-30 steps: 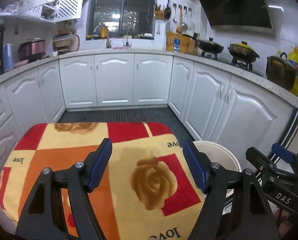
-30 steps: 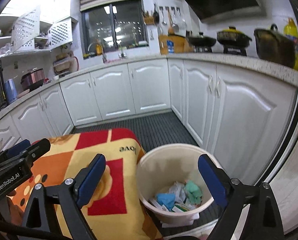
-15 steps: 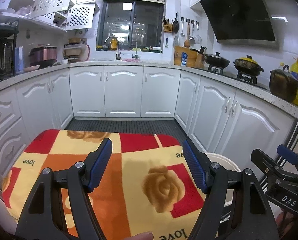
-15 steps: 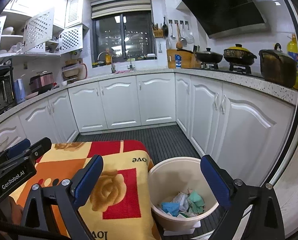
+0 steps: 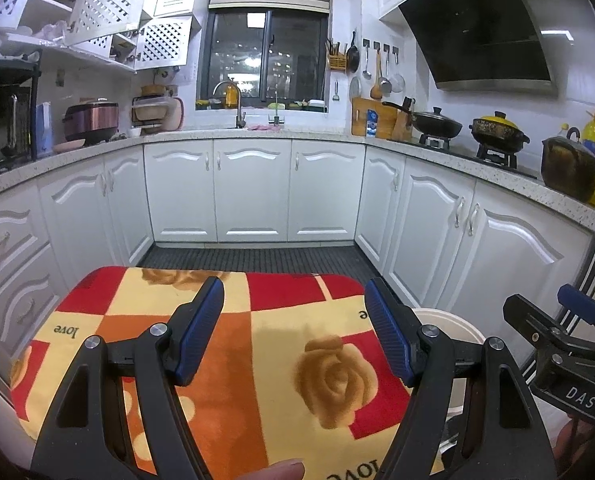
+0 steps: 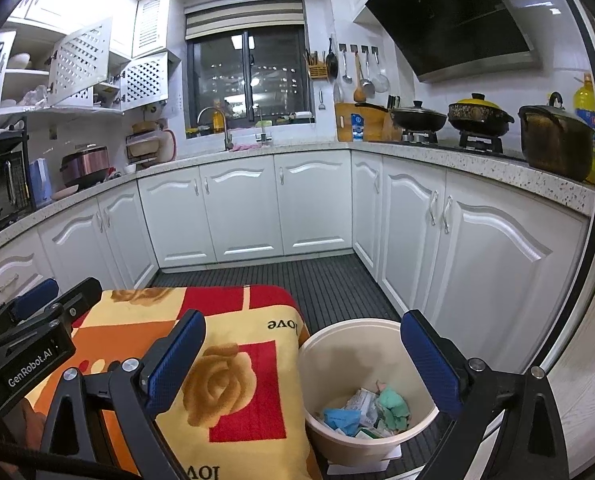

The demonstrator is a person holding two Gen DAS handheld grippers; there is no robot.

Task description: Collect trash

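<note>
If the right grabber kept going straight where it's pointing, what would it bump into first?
Probably the cream bin: the open, empty right gripper points slightly downward at its near rim, beside the flowered cloth. Depth is hard to judge through the fisheye lens.

Both wrist views face the kitchen; sharing the blanket (image 5: 281, 360).

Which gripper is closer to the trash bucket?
Right. The right gripper hangs open just above the bucket, while the left gripper hangs open over the blanket beside it.
</note>
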